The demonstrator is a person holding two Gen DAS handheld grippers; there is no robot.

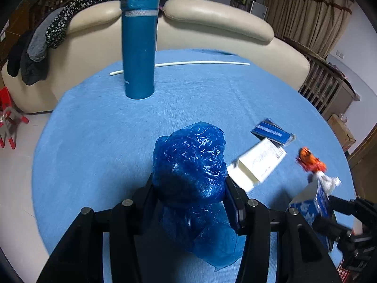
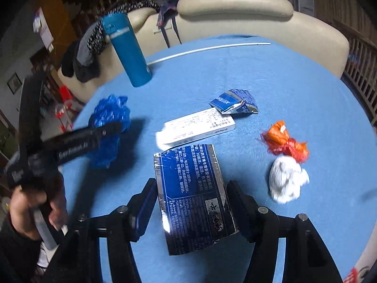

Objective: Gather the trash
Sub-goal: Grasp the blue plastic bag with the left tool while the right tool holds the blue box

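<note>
My left gripper (image 1: 189, 184) is shut on a crumpled blue plastic bag (image 1: 188, 160), which bulges up between the fingers and trails down toward the camera. My right gripper (image 2: 192, 186) is shut on a dark blue printed carton (image 2: 193, 195), held lengthwise between its pads; the left wrist view shows that carton (image 1: 311, 205) raised at the right. On the blue tablecloth (image 2: 294, 82) lie a flat white box (image 2: 198, 127), a torn blue wrapper (image 2: 235, 101), an orange wrapper (image 2: 285, 141) and a white tissue wad (image 2: 286, 181).
A tall teal bottle (image 1: 139, 40) stands at the far left of the round table, with a thin white rod (image 1: 200, 63) lying behind it. A cream sofa (image 1: 212, 16) with dark clothes draped on it borders the far edge. A person's hand (image 2: 35, 207) holds the left gripper.
</note>
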